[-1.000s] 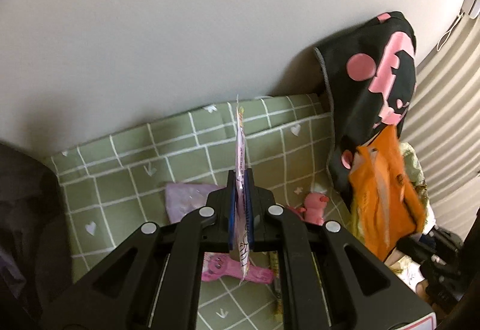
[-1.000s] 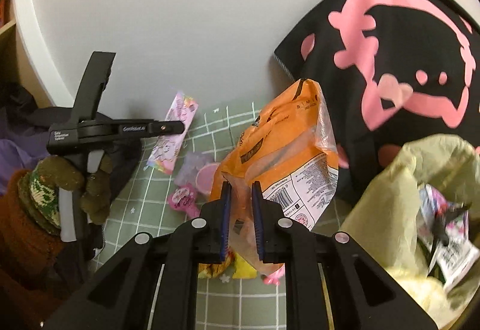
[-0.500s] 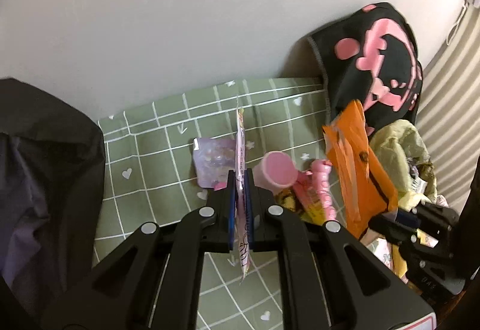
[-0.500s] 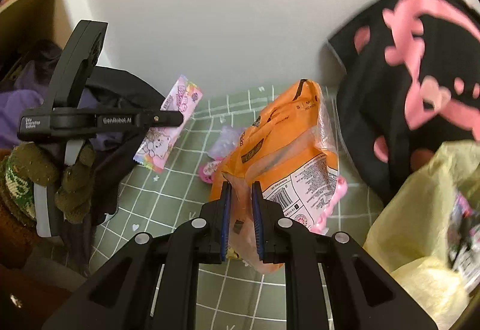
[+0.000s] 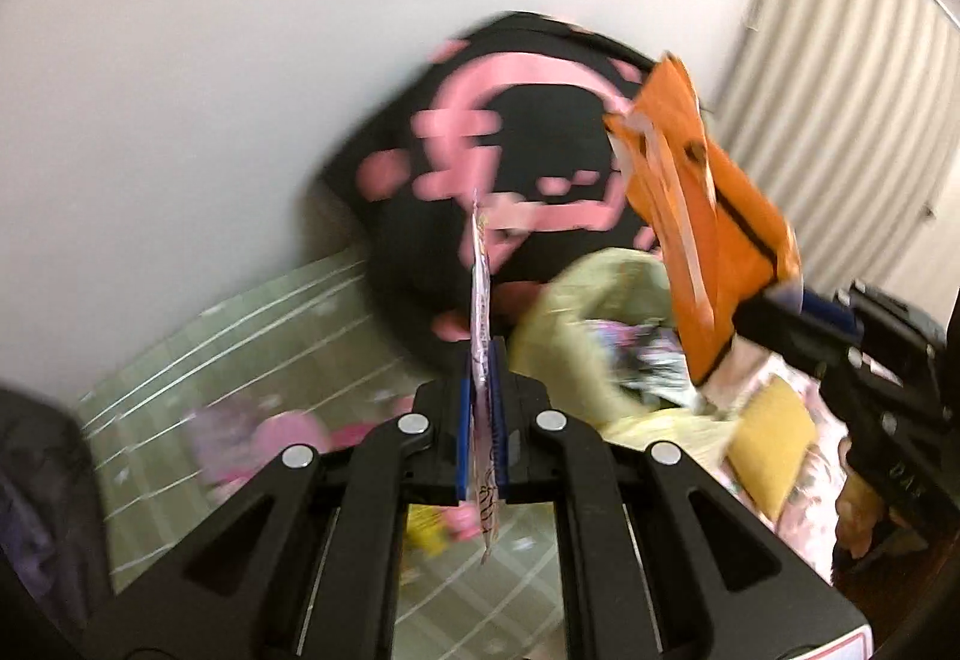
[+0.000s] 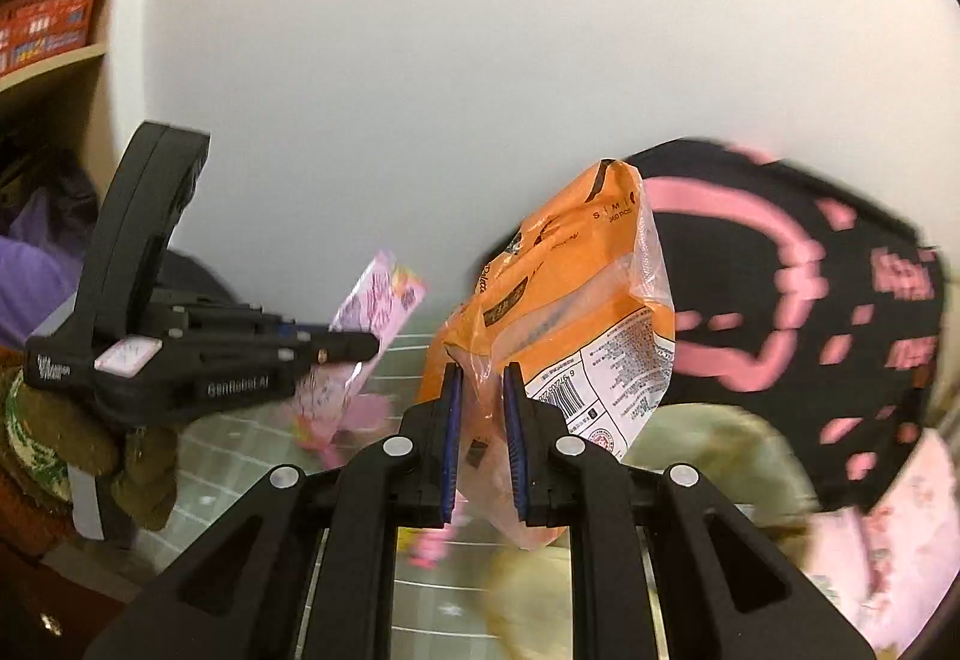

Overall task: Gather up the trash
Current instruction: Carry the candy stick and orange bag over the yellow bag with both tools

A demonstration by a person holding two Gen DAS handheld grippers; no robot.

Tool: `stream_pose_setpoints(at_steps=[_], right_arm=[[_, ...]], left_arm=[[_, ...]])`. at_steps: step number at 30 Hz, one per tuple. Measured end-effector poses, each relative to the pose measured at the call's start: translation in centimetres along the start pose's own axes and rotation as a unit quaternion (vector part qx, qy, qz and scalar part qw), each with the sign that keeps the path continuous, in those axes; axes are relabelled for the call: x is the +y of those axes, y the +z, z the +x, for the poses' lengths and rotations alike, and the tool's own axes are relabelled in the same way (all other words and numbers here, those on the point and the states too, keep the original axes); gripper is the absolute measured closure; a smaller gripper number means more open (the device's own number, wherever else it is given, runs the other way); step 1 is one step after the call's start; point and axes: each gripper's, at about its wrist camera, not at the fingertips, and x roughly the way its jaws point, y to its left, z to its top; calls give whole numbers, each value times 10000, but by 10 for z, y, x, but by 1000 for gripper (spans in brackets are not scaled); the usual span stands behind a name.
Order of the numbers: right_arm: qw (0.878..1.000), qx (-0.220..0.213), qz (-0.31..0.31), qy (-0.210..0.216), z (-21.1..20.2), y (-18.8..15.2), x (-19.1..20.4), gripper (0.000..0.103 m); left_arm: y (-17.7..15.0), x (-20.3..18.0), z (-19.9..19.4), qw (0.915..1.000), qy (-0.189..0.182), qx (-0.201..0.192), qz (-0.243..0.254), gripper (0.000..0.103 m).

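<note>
ahead: black-pink cushion [image 5: 528, 150] blocks | right: yellow-green bag [image 5: 576, 312] mouth open

Trash bag [image 5: 576, 300] before cushion [image 5: 540, 144]

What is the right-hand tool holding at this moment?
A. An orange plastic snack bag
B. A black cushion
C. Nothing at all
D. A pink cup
A: in the right wrist view the right gripper has its jaws pinched on the orange plastic snack bag, which hangs in the air in front of the black cushion with pink print.
</note>
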Motion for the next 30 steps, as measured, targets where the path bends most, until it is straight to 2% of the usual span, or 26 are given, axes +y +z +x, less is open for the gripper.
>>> stream_pose_setpoints(at_steps=[7, 14, 18, 22, 26, 27, 28, 30], right_arm=[[9964, 88, 420, -731, -33, -19, -52, 89], [9903, 271, 884, -1034, -38, -41, -78, 89], [9874, 341, 1150, -1034, -36, -52, -96, 89], [9857, 401, 1258, -1048, -33, -57, -103, 89], [9845, 430, 1346, -1035, -27, -61, -111, 89], [9845, 426, 1362, -1020, -26, -61, -114, 89], [9845, 421, 1374, -1002, -25, -61, -115, 89], [9851, 410, 1374, -952, -23, -61, -118, 89]], left_arm=[[15, -70, 47, 9948, -697, 330, 668, 98], [13, -99, 96, 9851, -1300, 755, 836, 98], [13, -98, 128, 9812, -1387, 1096, 777, 98], [9, -99, 159, 9787, -1319, 1381, 752, 98], [8, -98, 177, 9785, -1242, 1486, 712, 98], [8, -97, 179, 9789, -1238, 1481, 670, 92], [9, -95, 181, 9792, -1251, 1476, 604, 81], [12, -89, 181, 9802, -1312, 1415, 441, 65]])
